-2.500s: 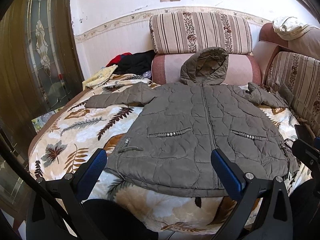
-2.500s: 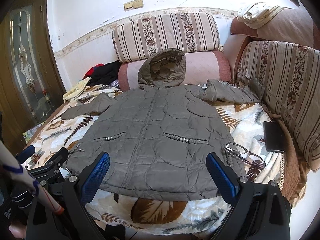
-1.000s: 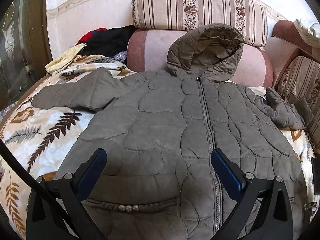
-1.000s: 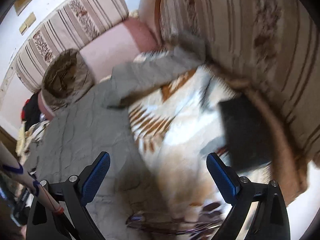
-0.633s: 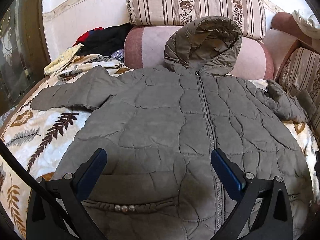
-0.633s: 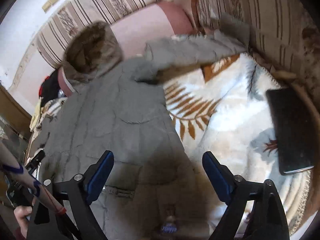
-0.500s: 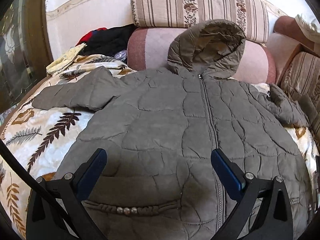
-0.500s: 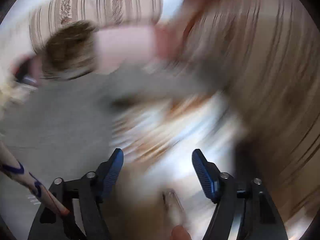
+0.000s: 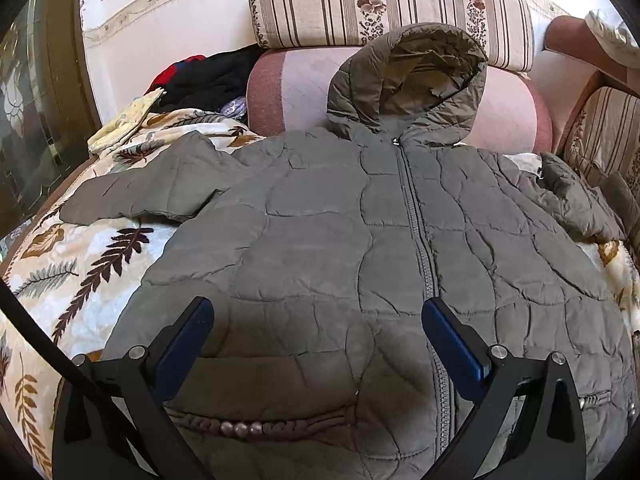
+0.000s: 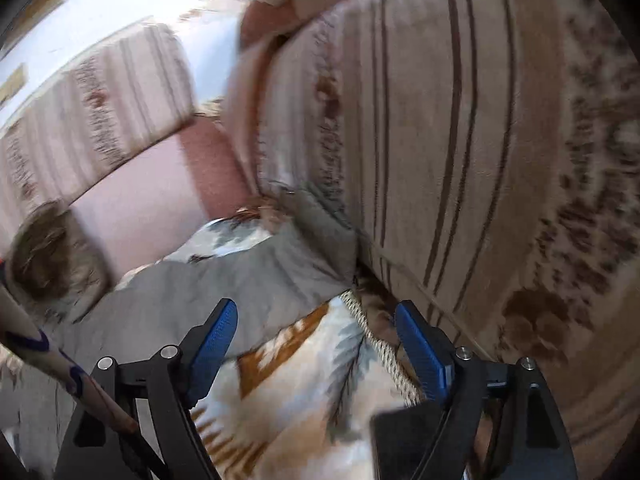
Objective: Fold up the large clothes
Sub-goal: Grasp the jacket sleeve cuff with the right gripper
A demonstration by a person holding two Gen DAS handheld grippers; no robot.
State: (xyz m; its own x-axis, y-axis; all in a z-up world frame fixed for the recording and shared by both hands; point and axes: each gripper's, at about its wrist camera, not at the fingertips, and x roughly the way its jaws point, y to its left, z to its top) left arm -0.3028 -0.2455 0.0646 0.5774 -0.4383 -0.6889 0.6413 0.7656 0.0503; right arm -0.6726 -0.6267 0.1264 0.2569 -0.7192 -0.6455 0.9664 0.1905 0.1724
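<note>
1. Jacket (image 9: pixel 320 248), grey-green and quilted, is spread front-up and zipped on a leaf-print blanket (image 9: pixel 72 264); its hood (image 9: pixel 408 80) is propped against a pink bolster (image 9: pixel 300 92) at the far edge.
2. One sleeve (image 9: pixel 152 188) is laid out flat across the blanket on the left side of the left wrist view, with bare blanket seen beyond and below it; the other sleeve (image 10: pixel 256 276) is pushed up against a striped side cushion (image 10: pixel 460 160), its cuff wedged where cushion and blanket meet.
3. Left gripper (image 9: pixel 316 332) is held above the jacket's lower front, jaws spread wide with nothing between them.
4. Right gripper (image 10: pixel 316 336) is held near the crowded sleeve, above the blanket's corded edge (image 10: pixel 380 348), jaws parted wide and empty; this view is blurred.
5. A dark flat object (image 10: pixel 404 436) is seen on the blanket beside the right gripper's finger.
6. A striped back cushion (image 9: pixel 392 4) is set above the bolster, and dark and red clothes (image 9: pixel 200 76) are heaped at the far left corner.
</note>
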